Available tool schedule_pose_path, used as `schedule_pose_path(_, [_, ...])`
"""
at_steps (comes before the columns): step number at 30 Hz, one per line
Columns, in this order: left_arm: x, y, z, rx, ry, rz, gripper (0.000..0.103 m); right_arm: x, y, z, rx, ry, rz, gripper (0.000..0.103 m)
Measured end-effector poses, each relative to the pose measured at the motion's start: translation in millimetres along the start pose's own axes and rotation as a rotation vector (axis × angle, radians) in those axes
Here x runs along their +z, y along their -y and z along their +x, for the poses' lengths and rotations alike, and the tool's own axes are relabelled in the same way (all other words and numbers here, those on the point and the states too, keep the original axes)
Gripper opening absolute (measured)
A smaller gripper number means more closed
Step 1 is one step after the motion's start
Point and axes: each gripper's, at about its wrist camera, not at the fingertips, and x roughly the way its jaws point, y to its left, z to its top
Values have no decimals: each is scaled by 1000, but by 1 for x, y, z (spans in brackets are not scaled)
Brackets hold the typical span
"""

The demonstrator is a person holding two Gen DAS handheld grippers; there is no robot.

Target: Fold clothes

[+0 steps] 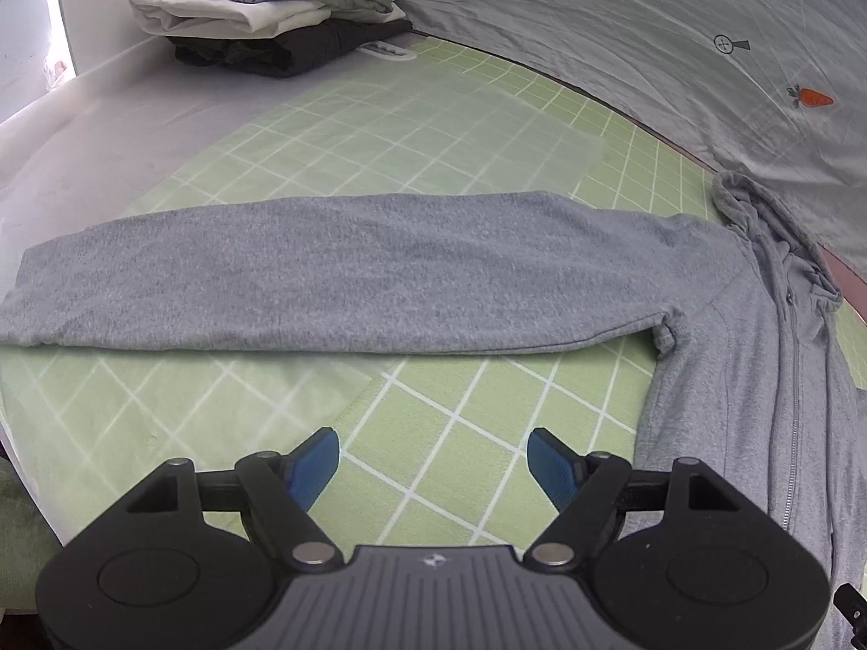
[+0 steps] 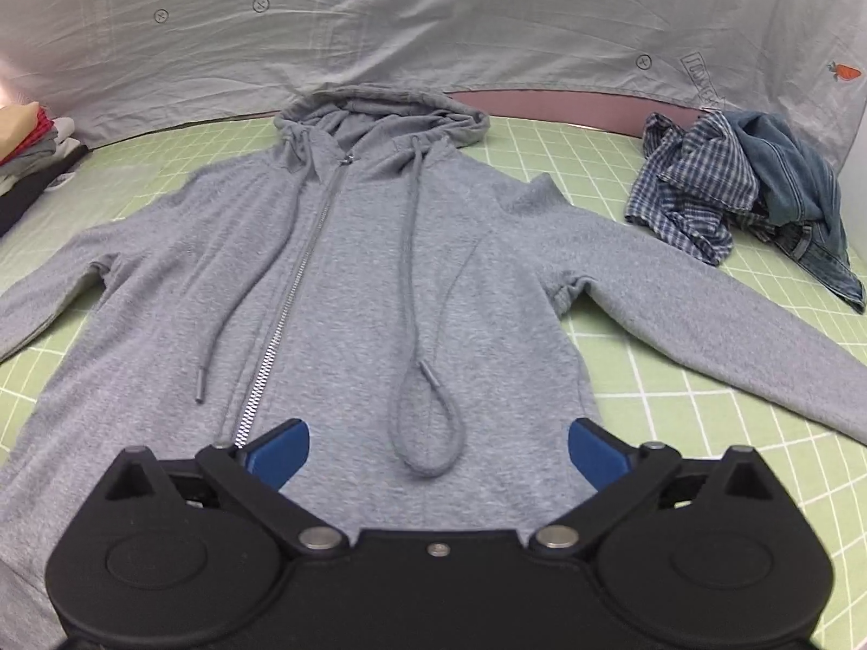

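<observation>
A grey zip hoodie (image 2: pixel 368 271) lies flat, front up, on the green checked cover (image 2: pixel 677 406), hood toward the back and both sleeves spread out. Its drawstrings trail down the chest. My right gripper (image 2: pixel 438 452) hovers over the lower chest, open, nothing between its blue pads. In the left wrist view one hoodie sleeve (image 1: pixel 336 271) stretches across the cover, joined to the body at the right. My left gripper (image 1: pixel 433 466) is open above bare cover, short of that sleeve and apart from it.
A stack of folded clothes (image 1: pixel 271 5) sits at the far left. A crumpled blue plaid shirt (image 2: pixel 699 189) and denim garment (image 2: pixel 802 200) lie at the far right. A pale sheet with carrot prints (image 2: pixel 433 16) runs along the back.
</observation>
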Motion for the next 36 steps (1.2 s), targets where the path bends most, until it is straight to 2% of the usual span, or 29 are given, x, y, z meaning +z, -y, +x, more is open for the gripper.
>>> schedule_pose_path(10, [20,-69,12,53,21,-97,78,-16,-39,23,-42,-92,43,103])
schedule_pose_path(18, [34,-122,25,109,41,-159,82,-15,-45,29,-69,-101,108,103])
schedule_pose_path(24, [41,-137,33,148,52,-160,84,-14,-46,31,-74,-114,157,103])
schedule_pose_path(29, [46,-140,38,159,54,-149,92,-14,-46,31,-82,-114,177,103])
schedule_pose_path(34, [43,-127,42,202,55,-88,90,-13,-47,32,-89,-117,188,103])
schedule_pose_path(36, [42,-124,43,224,70,-69,85,-13,-47,32,-90,-117,190,103])
